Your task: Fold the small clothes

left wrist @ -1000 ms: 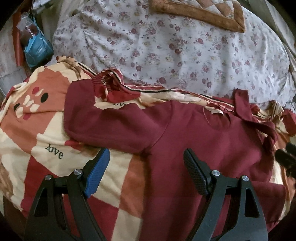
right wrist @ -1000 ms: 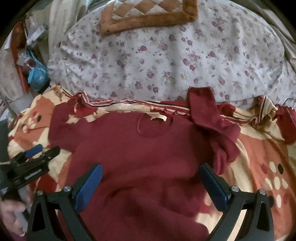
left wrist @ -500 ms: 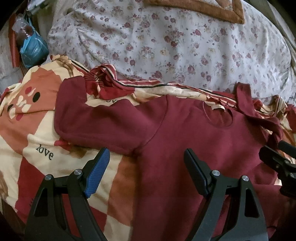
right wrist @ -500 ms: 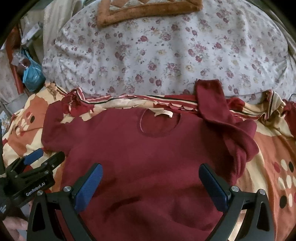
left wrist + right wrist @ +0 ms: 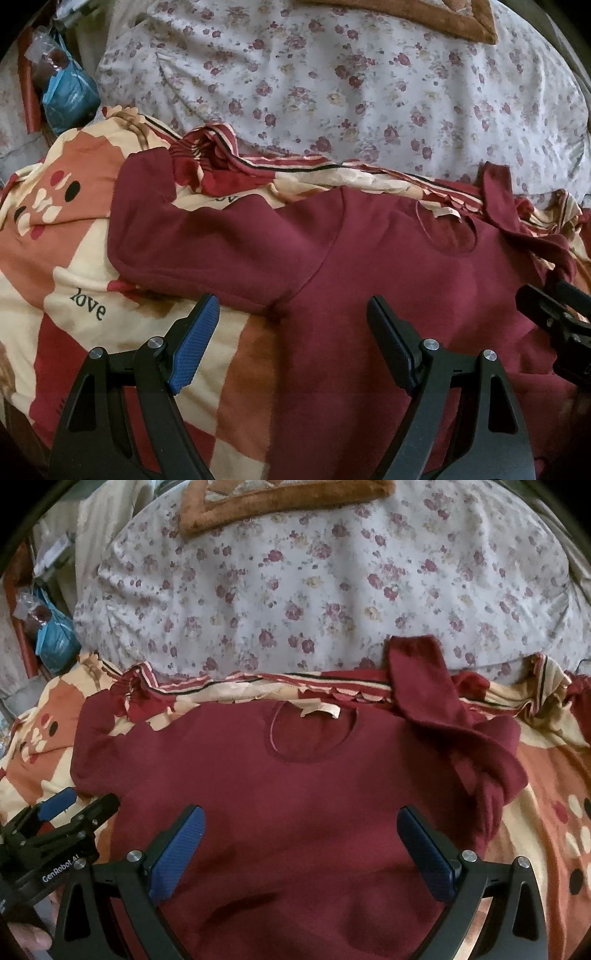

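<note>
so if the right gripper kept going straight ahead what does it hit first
Probably the dark red top: the open right gripper points across its chest toward the neckline. How far above the cloth it is cannot be judged.

"love" on blanket; "GenRobot.AI" on left claw

Two hand-held grippers of matte black plastic. Left gripper: a pair of long fingers set on triangular frames pierced with tall cut-outs, each frame pinned by round silver screw heads. Ribbed blue pad on the inner face of one finger, the other pad dark in shadow. From the right wrist view, the same left gripper in profile: slim black bars, small screws, one blue pad, white lettering "GenRobot.AI" along the body. Right gripper: identical build, blue textured pads on both fingers, silver screws in pairs at the finger roots, triangular cut-outs below.
</note>
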### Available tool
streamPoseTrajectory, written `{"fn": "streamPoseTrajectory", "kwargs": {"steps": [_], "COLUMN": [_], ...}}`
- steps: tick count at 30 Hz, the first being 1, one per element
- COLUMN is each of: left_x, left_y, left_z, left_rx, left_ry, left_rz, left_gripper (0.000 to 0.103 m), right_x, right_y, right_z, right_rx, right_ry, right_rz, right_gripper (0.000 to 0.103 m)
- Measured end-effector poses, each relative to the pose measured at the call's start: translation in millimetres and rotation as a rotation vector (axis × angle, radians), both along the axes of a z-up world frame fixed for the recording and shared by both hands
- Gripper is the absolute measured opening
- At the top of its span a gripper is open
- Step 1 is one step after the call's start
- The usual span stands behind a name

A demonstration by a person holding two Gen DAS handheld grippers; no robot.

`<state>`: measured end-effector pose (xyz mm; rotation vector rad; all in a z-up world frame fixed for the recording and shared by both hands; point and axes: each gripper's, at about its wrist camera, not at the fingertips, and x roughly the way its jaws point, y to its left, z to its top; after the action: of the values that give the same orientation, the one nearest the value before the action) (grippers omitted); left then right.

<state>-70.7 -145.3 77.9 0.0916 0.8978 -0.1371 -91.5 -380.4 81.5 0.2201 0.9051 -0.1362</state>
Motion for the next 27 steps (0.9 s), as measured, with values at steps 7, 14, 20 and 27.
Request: {"fn": "streamPoseTrajectory", "kwargs": {"steps": [7, 14, 20, 27], "left_x": [4, 9, 12, 17], "left_y": [2, 5, 9, 15], "left_z": [-4, -8, -11, -16], "left_rx": [-0.007, -0.002, -0.002, 0.004], "left_ry": [0.013, 0.022, 0.024, 0.033], "left_rz": [0.01, 0.021, 0.031, 0.043], "left_gripper": [0.082, 0.082, 0.082, 0.082], "right_x": [5, 12, 17, 23], "right_y": [6, 12, 16, 19], "right_z": [-10, -15, -20, -25], "right_rx": [-0.024, -0.028, -0.036, -0.031], "right_ry": [0.027, 0.046, 0.057, 0.074], "right_rz": [0.03, 0.048, 0.055, 0.054], "right_gripper": [0.103, 0.103, 0.103, 0.103]}}
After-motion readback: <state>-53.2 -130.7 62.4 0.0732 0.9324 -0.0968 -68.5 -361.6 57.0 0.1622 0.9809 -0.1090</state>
